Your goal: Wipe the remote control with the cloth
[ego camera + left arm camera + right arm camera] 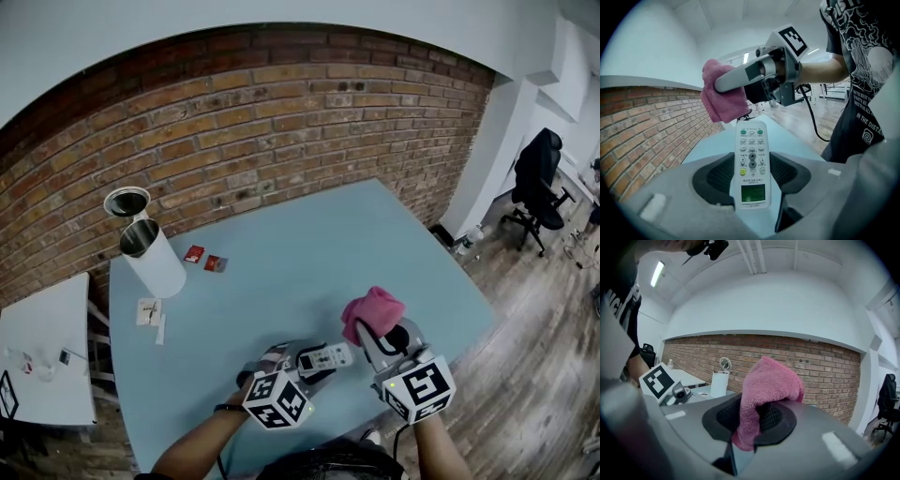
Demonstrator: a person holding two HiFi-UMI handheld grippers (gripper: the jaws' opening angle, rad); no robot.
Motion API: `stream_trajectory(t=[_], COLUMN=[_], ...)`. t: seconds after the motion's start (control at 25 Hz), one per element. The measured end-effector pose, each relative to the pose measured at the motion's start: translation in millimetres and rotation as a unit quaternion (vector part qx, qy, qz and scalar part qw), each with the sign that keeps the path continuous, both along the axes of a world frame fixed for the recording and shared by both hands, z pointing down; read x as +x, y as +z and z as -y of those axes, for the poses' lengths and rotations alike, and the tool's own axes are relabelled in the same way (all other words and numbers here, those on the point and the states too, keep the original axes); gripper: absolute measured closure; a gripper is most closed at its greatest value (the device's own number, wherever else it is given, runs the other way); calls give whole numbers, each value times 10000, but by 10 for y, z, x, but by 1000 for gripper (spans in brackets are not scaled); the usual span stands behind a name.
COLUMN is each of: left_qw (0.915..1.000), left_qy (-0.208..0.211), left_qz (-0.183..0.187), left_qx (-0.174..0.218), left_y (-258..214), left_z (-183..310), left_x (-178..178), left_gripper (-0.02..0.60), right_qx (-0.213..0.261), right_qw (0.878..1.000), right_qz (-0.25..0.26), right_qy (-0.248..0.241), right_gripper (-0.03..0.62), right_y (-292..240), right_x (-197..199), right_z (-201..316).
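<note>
Pink cloth [723,96] apparently just beside left claw's [752,171] remote [751,140].

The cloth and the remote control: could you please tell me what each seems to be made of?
The cloth looks like soft pink microfibre or terry: its surface is nubbly and matte, and it folds limply. The remote control appears to be smooth white hard plastic with a slight sheen; its buttons are probably rubbery.

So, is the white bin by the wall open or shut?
Open. The bin has its lid tipped up behind the mouth, and the head view looks into its dark inside.
</note>
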State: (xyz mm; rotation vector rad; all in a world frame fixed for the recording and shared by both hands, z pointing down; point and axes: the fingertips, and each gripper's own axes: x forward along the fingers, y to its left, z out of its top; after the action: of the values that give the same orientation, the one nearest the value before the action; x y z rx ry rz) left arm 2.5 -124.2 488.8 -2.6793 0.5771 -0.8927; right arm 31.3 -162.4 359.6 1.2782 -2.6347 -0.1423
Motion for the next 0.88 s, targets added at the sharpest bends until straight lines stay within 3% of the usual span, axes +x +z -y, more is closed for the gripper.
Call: stream_trajectory(t=[0.24, 0.52, 0.88], left_qw=[9975, 9946, 9917], left_qy=[285, 464, 583], left_qz=[497, 743, 955], left_qx=[420, 559, 641], left_y=[54, 125, 166], left_z=[-88, -168, -220], left_x=[51, 89, 113], left_gripper=[344, 344, 344], right_qx=[-243, -590, -625], right_qw=[9990, 9957, 9949], right_qz=[-270, -504, -404], right_qy=[-249, -504, -676], right_gripper=[531, 533, 531], right_y=[139, 318, 455], right_x=[-131, -283, -458], right_z=[0, -58, -72])
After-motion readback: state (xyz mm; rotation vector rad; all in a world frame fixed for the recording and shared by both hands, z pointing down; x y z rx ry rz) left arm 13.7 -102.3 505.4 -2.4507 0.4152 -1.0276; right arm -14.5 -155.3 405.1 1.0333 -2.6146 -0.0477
